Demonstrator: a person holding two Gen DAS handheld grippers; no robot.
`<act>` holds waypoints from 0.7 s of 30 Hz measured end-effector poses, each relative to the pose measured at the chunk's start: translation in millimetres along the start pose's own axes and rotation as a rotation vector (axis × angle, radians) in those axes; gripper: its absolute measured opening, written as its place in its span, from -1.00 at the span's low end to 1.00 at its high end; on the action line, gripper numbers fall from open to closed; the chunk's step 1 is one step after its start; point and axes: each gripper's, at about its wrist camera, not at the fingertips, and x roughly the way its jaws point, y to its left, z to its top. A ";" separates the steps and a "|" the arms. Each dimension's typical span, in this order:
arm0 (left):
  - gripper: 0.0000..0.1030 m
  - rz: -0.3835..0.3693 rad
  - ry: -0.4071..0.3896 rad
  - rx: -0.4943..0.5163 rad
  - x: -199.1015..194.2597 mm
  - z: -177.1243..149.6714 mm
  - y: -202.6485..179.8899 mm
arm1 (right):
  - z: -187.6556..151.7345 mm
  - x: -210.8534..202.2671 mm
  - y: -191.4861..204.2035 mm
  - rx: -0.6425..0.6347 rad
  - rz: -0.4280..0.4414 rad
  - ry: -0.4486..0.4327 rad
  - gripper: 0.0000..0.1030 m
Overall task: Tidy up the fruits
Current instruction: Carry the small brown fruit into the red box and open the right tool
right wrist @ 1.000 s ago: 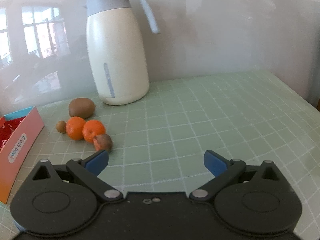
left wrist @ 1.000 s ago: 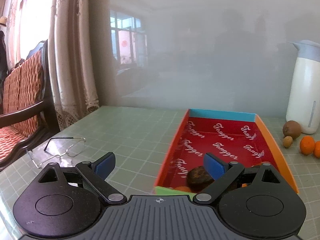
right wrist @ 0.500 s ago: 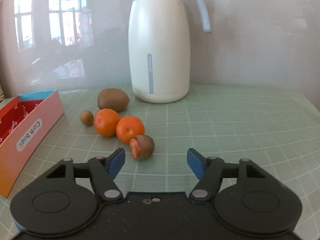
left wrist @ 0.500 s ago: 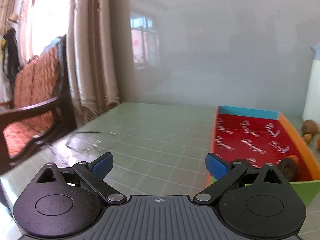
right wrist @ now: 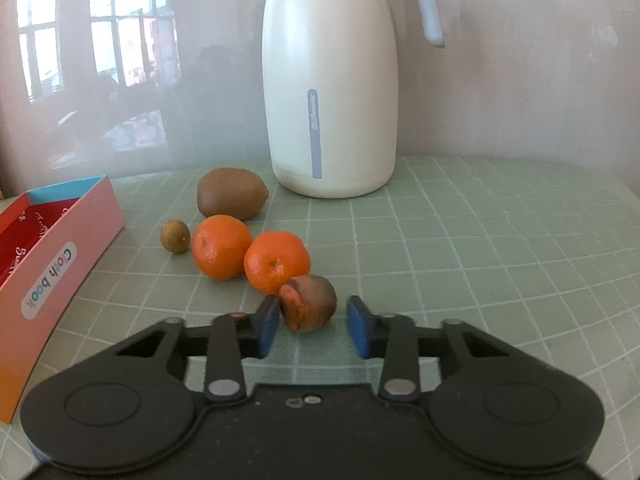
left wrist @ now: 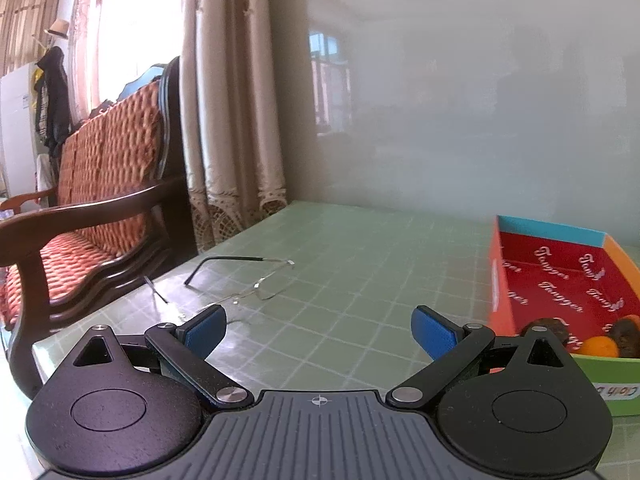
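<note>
In the right wrist view a small brown fruit with an orange broken patch (right wrist: 310, 300) lies on the green table, right in front of two tangerines (right wrist: 220, 246) (right wrist: 276, 260). My right gripper (right wrist: 312, 320) has drawn its blue pads in around this fruit and is shut on it. Behind lie a kiwi (right wrist: 231, 198) and a tiny brown fruit (right wrist: 175, 236). The open box with a red lining (right wrist: 60, 248) stands at the left. In the left wrist view my left gripper (left wrist: 320, 326) is open and holds nothing, with the box (left wrist: 500, 272) to its right. An orange fruit (left wrist: 598, 347) and dark fruits (left wrist: 548, 328) lie inside.
A tall cream jug (right wrist: 330, 80) stands at the back by the wall, just behind the fruits. A pair of glasses (left wrist: 256, 284) lies on the table ahead of the left gripper, near the table's left edge. A wooden chair with an orange cushion (left wrist: 100, 184) stands beyond that edge.
My right gripper came forward and left to the brown fruit and its jaws closed from wide open onto it. The left gripper swung left, away from the box, toward the glasses.
</note>
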 end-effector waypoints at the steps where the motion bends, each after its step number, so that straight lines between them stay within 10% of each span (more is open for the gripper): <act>1: 0.93 0.003 0.000 -0.003 0.1 -0.4 1.9 | 0.2 0.0 0.6 -0.002 -0.003 -0.001 -0.45; 21: 0.99 0.042 0.000 -0.017 -4.0 -2.4 28.6 | 12.9 -19.6 37.8 -0.033 0.056 -0.055 -0.46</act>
